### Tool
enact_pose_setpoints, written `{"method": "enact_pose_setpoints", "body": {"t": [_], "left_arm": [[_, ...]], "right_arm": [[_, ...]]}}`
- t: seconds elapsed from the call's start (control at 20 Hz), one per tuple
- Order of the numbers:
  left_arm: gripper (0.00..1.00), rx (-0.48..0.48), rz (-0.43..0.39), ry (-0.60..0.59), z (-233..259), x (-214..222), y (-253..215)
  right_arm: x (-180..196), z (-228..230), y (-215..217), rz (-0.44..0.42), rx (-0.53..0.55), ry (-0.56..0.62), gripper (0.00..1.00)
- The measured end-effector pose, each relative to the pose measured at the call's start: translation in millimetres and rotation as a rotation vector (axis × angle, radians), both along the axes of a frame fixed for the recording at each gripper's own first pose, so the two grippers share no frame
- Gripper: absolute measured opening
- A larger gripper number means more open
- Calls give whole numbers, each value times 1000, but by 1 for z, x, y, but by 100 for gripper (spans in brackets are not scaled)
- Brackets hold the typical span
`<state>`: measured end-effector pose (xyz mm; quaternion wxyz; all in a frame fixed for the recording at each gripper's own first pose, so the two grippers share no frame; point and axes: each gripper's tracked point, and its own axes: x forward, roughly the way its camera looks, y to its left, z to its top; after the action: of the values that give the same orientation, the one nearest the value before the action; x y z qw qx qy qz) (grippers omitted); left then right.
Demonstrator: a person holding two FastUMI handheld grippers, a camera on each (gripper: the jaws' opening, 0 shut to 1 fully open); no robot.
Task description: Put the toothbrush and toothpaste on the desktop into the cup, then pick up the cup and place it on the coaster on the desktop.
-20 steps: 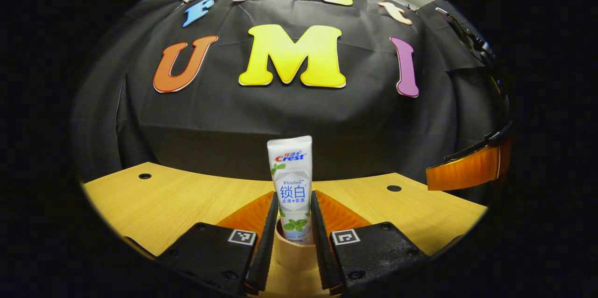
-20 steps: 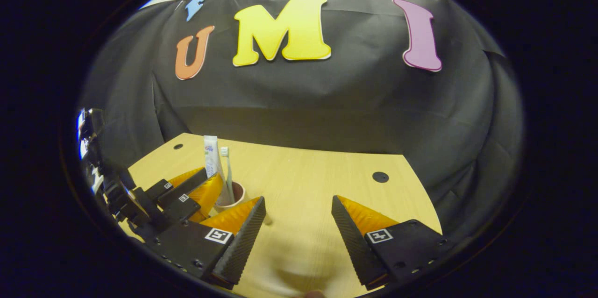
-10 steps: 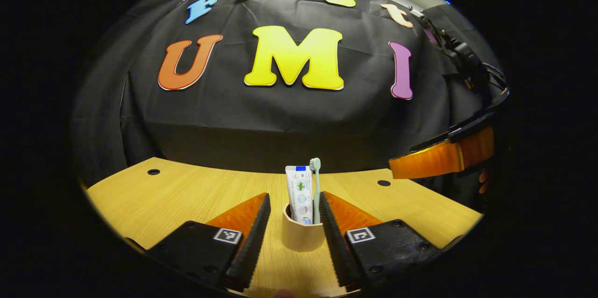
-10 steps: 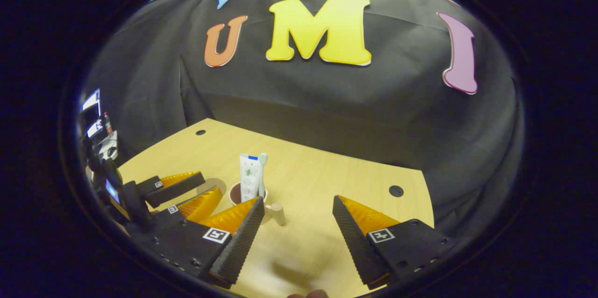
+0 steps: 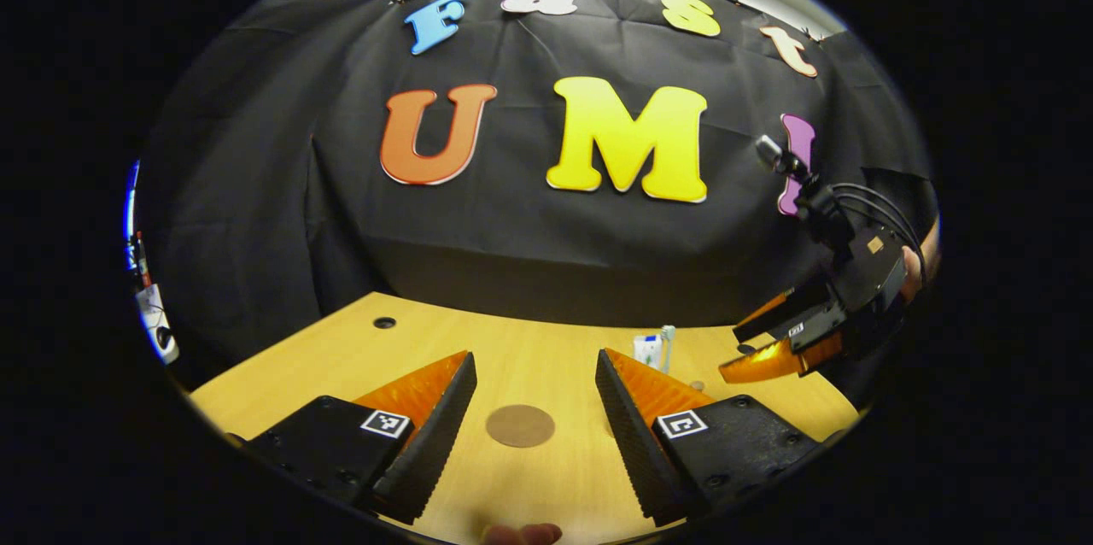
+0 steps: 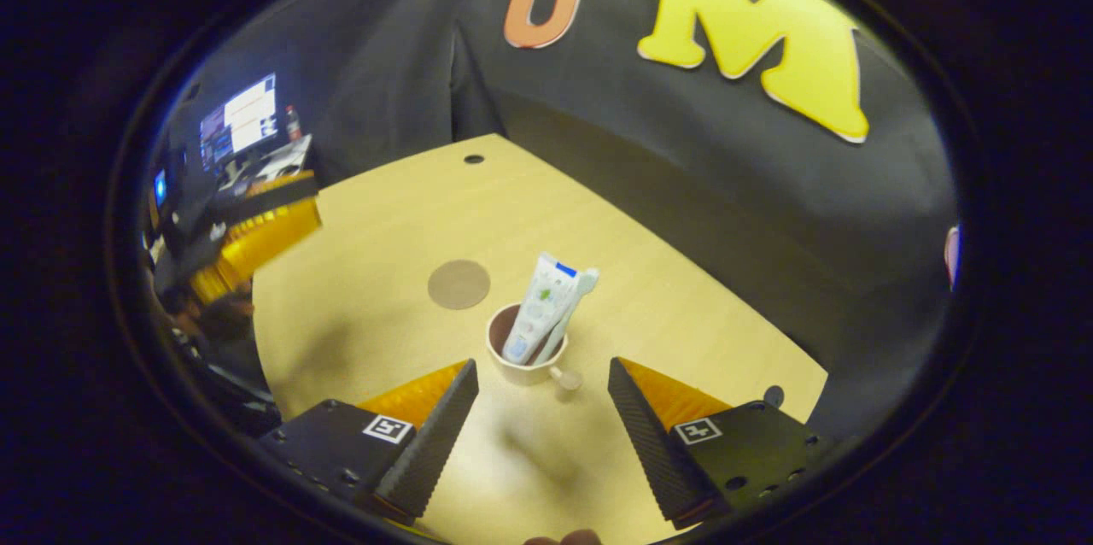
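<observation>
Right gripper view puts the cup (image 6: 523, 355) just ahead of our right gripper (image 6: 542, 434), fingers spread and empty, coaster (image 6: 458, 284) beyond it, while the left gripper (image 5: 534, 434) is also parted.

Matt pale wood-grain desktop (image 6: 384, 212)

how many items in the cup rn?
2. In the right gripper view the toothpaste and the toothbrush both stand in the cup, leaning together toward its far side. Anything lower inside the cup would be hidden.
</observation>
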<state>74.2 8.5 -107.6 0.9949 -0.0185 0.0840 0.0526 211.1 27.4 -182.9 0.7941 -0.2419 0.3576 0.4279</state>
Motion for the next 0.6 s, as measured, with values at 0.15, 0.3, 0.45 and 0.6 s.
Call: {"method": "enact_pose_setpoints", "body": {"t": [0.15, 0.3, 0.45, 0.6], "left_arm": [[89, 51, 73, -35, 22, -16, 31], [89, 36, 145, -17, 23, -31, 49], [89, 40, 202, 6, 21, -46, 61], [89, 48, 235, 25, 19, -54, 66]], "right_arm": [[8, -32, -6, 165, -175, 39, 96], [21, -62, -6, 248, -280, 67, 96], [24, -83, 1, 297, -314, 96, 96], [30, -97, 9, 322, -343, 117, 96]]}}
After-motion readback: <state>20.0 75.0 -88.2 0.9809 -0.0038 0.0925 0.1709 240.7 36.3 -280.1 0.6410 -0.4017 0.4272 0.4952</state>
